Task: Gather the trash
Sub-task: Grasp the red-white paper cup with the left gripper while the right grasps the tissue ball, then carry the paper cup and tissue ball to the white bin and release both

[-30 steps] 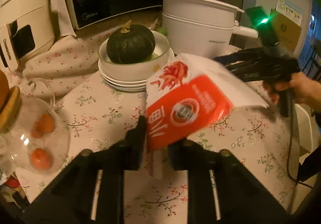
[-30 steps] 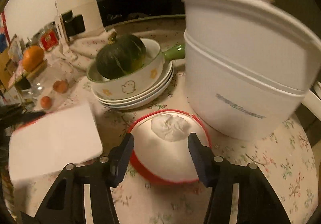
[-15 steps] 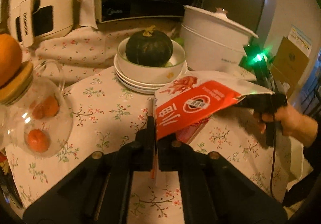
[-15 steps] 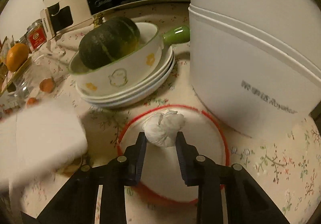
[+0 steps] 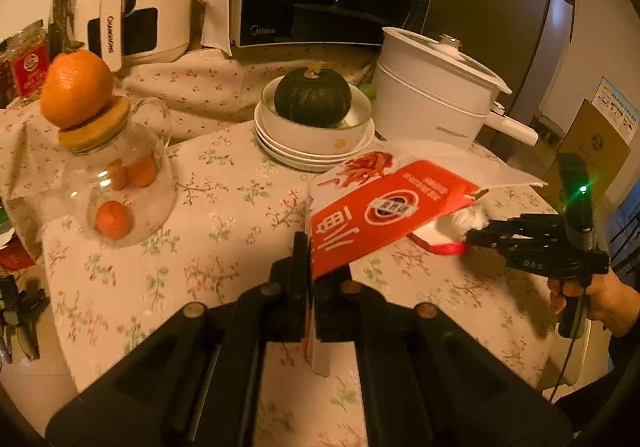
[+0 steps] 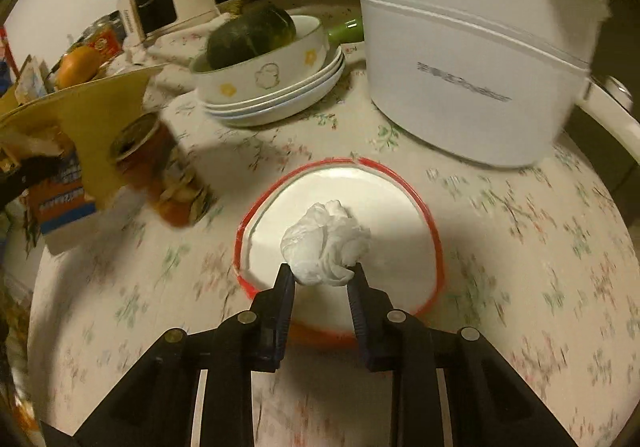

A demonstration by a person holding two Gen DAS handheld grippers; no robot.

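My left gripper (image 5: 312, 247) is shut on the lower corner of a red and white paper packet (image 5: 384, 211), which it holds tilted above the floral tablecloth. In the right wrist view the same packet (image 6: 92, 119) shows its brown inner side at the left. My right gripper (image 6: 320, 275) is shut on a crumpled white tissue (image 6: 324, 243), both pads pressing its lower edge. The tissue hangs just over a red-rimmed white plate (image 6: 360, 187). In the left wrist view the right gripper (image 5: 470, 235) reaches in from the right, with the tissue (image 5: 468, 217) at its tips, half hidden by the packet.
A dark green squash (image 5: 312, 97) sits in a bowl on stacked plates (image 5: 316, 159). A white lidded pot (image 5: 436, 95) stands right of it. A glass teapot (image 5: 116, 183) with an orange on its lid stands at the left. A blurred orange can-like thing (image 6: 160, 171) shows beside the packet.
The left gripper closed fully on the packet, then rose and drew back with it. The right gripper closed on the tissue and pulled it back over the plate.
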